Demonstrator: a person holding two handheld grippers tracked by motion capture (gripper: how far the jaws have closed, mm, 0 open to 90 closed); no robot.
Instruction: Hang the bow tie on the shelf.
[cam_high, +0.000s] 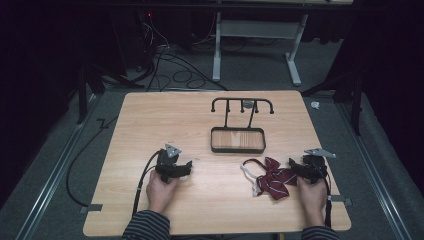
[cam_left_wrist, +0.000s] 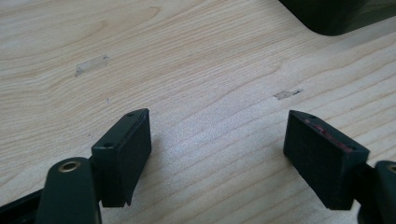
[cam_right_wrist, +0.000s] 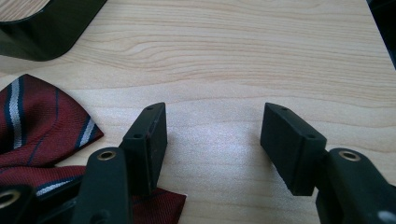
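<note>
Your right gripper (cam_right_wrist: 212, 144) has its jaws spread, empty, with the bow tie (cam_high: 274, 181) just at its 9 o'clock on the bench (cam_high: 150, 115). The tie looks light, soft, floppy; pinch its knot. Your left gripper (cam_left_wrist: 217, 154) is spread over bare wood.

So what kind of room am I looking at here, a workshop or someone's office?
Probably a lab or recording studio rather than an office: a light wooden table stands alone on grey carpet among dark surroundings, loose black cables trail across the floor behind it, and a person holds a cabled black hand-held gripper in each hand.
</note>
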